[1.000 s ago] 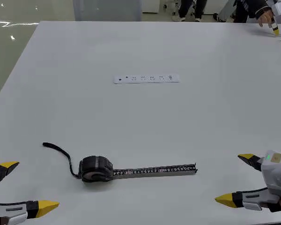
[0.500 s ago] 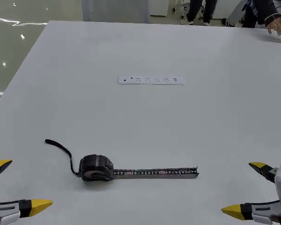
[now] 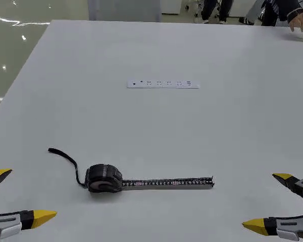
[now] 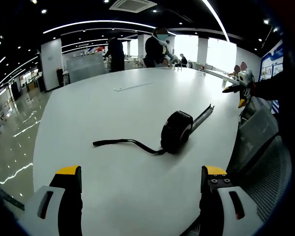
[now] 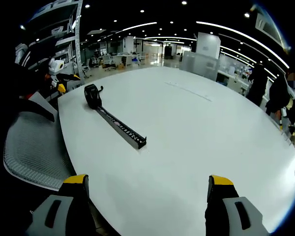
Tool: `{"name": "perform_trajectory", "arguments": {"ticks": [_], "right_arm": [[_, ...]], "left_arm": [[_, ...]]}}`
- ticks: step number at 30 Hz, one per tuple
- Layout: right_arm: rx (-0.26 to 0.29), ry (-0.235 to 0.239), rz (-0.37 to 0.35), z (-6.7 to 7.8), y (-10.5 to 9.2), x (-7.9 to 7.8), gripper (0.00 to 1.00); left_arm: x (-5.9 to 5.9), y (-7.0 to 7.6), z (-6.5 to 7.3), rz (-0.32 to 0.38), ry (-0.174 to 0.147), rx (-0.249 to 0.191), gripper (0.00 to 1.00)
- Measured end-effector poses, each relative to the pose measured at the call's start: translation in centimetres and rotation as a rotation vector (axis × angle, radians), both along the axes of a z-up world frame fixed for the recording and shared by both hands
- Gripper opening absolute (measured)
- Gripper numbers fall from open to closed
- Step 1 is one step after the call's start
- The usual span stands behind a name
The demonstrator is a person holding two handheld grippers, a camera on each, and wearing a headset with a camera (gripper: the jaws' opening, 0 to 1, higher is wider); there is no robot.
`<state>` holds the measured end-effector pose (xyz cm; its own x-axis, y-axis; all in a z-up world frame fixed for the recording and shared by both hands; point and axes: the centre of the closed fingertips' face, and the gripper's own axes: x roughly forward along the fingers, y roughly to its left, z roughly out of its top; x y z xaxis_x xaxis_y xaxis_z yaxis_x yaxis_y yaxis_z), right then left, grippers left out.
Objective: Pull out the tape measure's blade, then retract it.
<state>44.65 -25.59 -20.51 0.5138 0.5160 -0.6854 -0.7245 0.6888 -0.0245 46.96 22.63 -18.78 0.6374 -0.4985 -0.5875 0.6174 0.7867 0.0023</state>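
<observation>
The left gripper [image 3: 21, 196] is hovering over the near edge of the worktop [image 3: 156, 126], at about 8 o'clock in the head view. Its yellow-tipped jaws are gaping wide and gripping nothing. It is pointing across the surface toward 3 o'clock. The right gripper [image 3: 267, 200] is mirroring it at about 4 o'clock. Its jaws are also spread wide and empty, and it is pointing back toward 9 o'clock. Both are sitting level, clear of the surface and well apart from each other.

Between them the tape [image 3: 103, 178] is lying on the worktop, nearer the left gripper, at about 7 o'clock from the middle. Its black case is resting on its side. The blade [image 3: 166, 183] is lying pulled out flat on the surface, running from the case toward 3 o'clock, and its hooked end is stopping well short of the right gripper. A black strap [image 3: 65, 160] is curling away from the case toward 10 o'clock.

Neither gripper is touching the tape or the blade. A white power strip [image 3: 162, 84] is lying farther back, at 12 o'clock from the blade. At the far corner, near 1 o'clock, someone's hand [image 3: 297, 21] is resting on the worktop.
</observation>
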Motion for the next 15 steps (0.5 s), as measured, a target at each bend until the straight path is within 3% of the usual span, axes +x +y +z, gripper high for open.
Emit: {"name": "perform_trajectory", "arguments": {"ticks": [12,15], "right_arm": [[-0.020,0.019,0.022,0.3,0.2,0.0,0.99],[-0.040,0.016,0.046,0.5,0.4,0.2,0.99]], "left_arm": [[0.4,-0.7,0.9,0.008,-0.010,-0.029,0.99],[0.4,-1.1,0.9,0.014,0.010,-0.044,0.99]]}}
